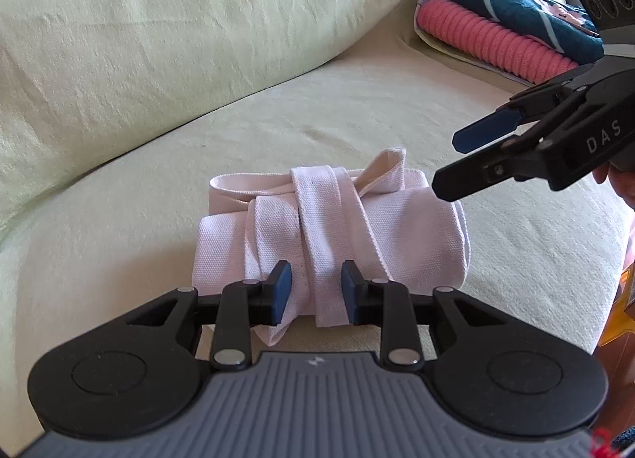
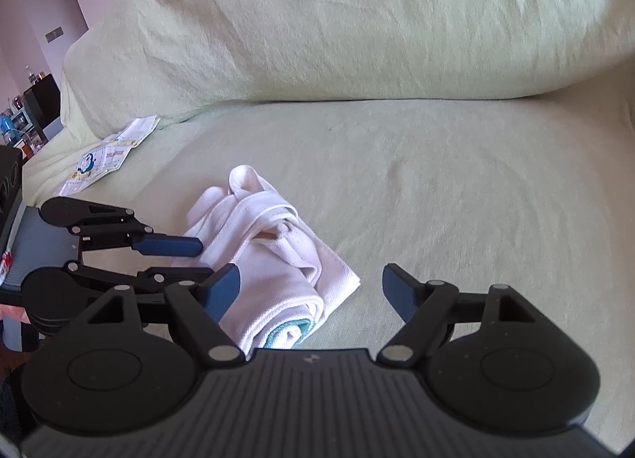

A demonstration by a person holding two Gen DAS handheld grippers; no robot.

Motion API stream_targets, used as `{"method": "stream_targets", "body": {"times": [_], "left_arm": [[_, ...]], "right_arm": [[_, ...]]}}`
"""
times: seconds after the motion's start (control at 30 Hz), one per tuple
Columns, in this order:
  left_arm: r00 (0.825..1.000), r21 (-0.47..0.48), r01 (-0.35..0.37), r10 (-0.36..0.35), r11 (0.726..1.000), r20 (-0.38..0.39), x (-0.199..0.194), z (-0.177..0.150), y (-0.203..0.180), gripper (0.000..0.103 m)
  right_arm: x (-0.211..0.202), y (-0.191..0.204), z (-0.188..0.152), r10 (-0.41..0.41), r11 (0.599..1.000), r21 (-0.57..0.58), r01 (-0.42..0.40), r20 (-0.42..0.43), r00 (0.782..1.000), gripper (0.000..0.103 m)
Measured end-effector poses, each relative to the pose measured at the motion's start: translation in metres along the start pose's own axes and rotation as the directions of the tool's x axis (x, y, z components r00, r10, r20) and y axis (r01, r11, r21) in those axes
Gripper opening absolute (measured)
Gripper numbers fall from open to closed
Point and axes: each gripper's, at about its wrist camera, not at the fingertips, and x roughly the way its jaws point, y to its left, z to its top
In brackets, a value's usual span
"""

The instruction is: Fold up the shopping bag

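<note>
The white canvas shopping bag [image 1: 397,235] lies rolled into a bundle on the pale green sofa seat [image 1: 397,108], its handle straps [image 1: 317,228] wound around the middle. My left gripper [image 1: 315,291] is at the bundle's near side, shut on the wrapped straps, with both blue pads against the fabric. In the right wrist view the bag [image 2: 258,228] lies low and left, with a teal inner layer showing at the roll's near end. My right gripper [image 2: 311,273] stands open with only the bundle's corner between its fingers. From the left wrist view, the right gripper [image 1: 446,164] hovers at the bundle's right end.
The sofa's back cushion [image 2: 357,21] rises behind the seat. A pink ribbed textile [image 1: 496,45] and a teal one [image 1: 516,9] are stacked at the seat's far right. A printed leaflet [image 2: 107,156] lies far left. A dark shelf with bottles [image 2: 27,112] stands beyond the sofa arm.
</note>
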Motion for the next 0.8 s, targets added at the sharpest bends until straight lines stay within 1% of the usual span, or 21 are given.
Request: {"method": "stream_targets", "body": {"times": [0.03, 0.13, 0.2, 0.27, 0.43, 0.47, 0.5, 0.53, 0.57, 0.6, 0.63, 0.7, 0.73, 0.8], "left_arm": [[1.0, 0.0, 0.001, -0.001, 1.0, 0.0, 0.0, 0.0, 0.0, 0.033], [1.0, -0.002, 0.001, -0.001, 1.0, 0.005, 0.0, -0.001, 0.0, 0.033], [1.0, -0.002, -0.002, 0.002, 1.0, 0.008, 0.0, -0.002, 0.0, 0.033], [1.0, -0.001, -0.007, 0.007, 1.0, 0.012, 0.0, -0.003, -0.002, 0.033], [1.0, -0.012, -0.006, 0.007, 1.0, 0.022, 0.001, -0.006, -0.002, 0.033], [1.0, -0.016, -0.007, 0.007, 1.0, 0.024, 0.001, -0.007, -0.002, 0.033], [1.0, -0.023, -0.009, 0.009, 1.0, 0.027, 0.001, -0.008, -0.002, 0.034], [1.0, -0.026, -0.016, 0.016, 1.0, 0.026, 0.0, -0.009, -0.001, 0.034], [0.999, -0.043, -0.026, 0.027, 0.999, 0.034, -0.003, -0.011, 0.0, 0.037], [0.999, -0.091, -0.03, 0.034, 0.995, 0.034, -0.009, -0.014, 0.002, 0.037], [0.999, -0.12, -0.028, 0.032, 0.992, 0.034, -0.011, -0.015, 0.005, 0.037], [0.999, -0.247, -0.012, 0.022, 0.969, 0.037, -0.022, -0.022, 0.015, 0.039], [0.999, -0.327, -0.01, 0.021, 0.945, 0.032, -0.025, -0.028, 0.023, 0.04], [1.0, -0.468, -0.001, 0.015, 0.883, 0.026, -0.029, -0.039, 0.041, 0.042]], "right_arm": [[0.001, -0.001, 0.001, 0.003, 1.0, -0.002, -0.003, -0.003, 1.0, 0.077], [0.006, -0.002, 0.005, 0.026, 1.0, -0.006, -0.026, -0.001, 1.0, 0.083], [0.011, -0.003, 0.01, 0.052, 0.999, -0.008, -0.052, 0.0, 0.999, 0.086], [0.021, -0.003, 0.015, 0.097, 0.995, 0.006, -0.097, -0.005, 0.995, 0.088], [0.061, -0.002, 0.024, 0.171, 0.984, 0.054, -0.169, -0.038, 0.985, 0.088], [0.068, -0.002, 0.024, 0.179, 0.982, 0.066, -0.175, -0.05, 0.983, 0.087], [0.078, -0.002, 0.023, 0.16, 0.985, 0.076, -0.154, -0.078, 0.984, 0.083], [0.084, -0.002, 0.022, 0.157, 0.985, 0.082, -0.15, -0.088, 0.984, 0.083], [0.086, -0.005, 0.021, 0.172, 0.982, 0.097, -0.163, -0.085, 0.981, 0.082], [0.087, -0.007, 0.02, 0.184, 0.978, 0.115, -0.174, -0.083, 0.979, 0.08], [0.086, -0.007, 0.018, 0.187, 0.977, 0.119, -0.177, -0.081, 0.979, 0.08], [0.085, -0.006, 0.015, 0.187, 0.976, 0.124, -0.177, -0.072, 0.98, 0.079], [0.085, -0.006, 0.014, 0.187, 0.976, 0.128, -0.177, -0.068, 0.98, 0.079], [0.085, -0.007, 0.012, 0.187, 0.974, 0.14, -0.177, -0.062, 0.98, 0.079]]}}
